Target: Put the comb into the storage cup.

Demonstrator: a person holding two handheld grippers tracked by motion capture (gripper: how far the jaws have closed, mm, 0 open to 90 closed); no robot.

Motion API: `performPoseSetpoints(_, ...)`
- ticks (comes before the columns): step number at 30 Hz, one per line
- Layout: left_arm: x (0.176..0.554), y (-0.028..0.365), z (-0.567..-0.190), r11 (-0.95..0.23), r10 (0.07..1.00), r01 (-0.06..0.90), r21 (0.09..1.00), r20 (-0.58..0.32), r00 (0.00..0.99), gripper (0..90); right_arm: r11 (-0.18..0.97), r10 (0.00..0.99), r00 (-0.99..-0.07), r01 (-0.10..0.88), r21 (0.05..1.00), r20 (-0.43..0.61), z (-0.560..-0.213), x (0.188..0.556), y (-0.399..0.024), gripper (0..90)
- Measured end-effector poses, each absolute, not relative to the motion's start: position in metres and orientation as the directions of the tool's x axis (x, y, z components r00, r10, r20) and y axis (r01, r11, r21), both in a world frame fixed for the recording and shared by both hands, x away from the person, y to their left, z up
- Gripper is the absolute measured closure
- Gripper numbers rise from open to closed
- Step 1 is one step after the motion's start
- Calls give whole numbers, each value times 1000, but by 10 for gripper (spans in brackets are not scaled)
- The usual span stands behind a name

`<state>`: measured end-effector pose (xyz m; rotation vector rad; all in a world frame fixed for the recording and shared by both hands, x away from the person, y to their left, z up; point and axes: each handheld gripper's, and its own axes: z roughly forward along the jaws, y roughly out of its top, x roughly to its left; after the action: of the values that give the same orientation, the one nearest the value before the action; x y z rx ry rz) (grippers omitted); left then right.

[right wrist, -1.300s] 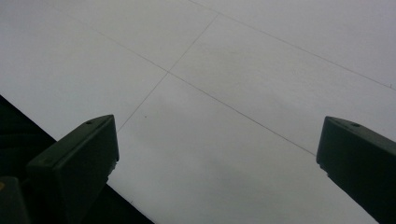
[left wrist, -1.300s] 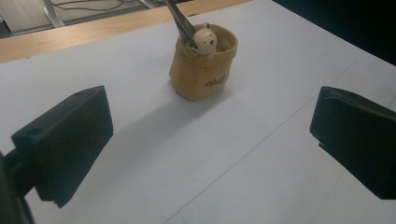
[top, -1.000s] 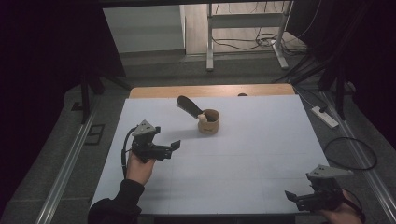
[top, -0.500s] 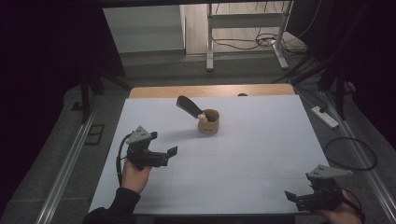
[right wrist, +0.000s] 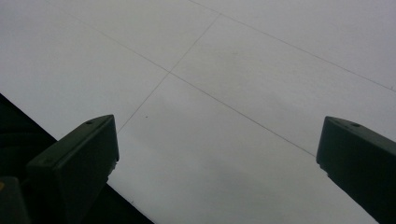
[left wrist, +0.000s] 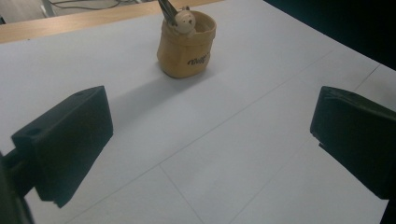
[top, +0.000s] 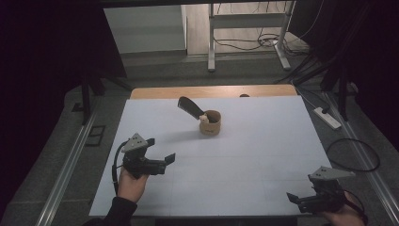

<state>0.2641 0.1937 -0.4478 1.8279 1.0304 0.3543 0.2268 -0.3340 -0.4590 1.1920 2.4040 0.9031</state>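
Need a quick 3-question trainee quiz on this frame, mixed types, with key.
1. True or false: the left gripper is shut on the cup.
2. What leans out of the cup? A) dark spoon-like utensil B) pencil C) straw
3. Fill in: the right gripper sits near the table's ____ right corner.

Key: 1 false, its jaws are open and empty; 2 A; 3 near.
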Motion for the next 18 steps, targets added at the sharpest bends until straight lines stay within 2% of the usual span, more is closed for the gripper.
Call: performPoseSetpoints(18, 246, 202, -451, -164, 787, 512, 843, -201, 584, 0, 459, 793, -609, 597, 658, -1, -459, 226, -334, 0)
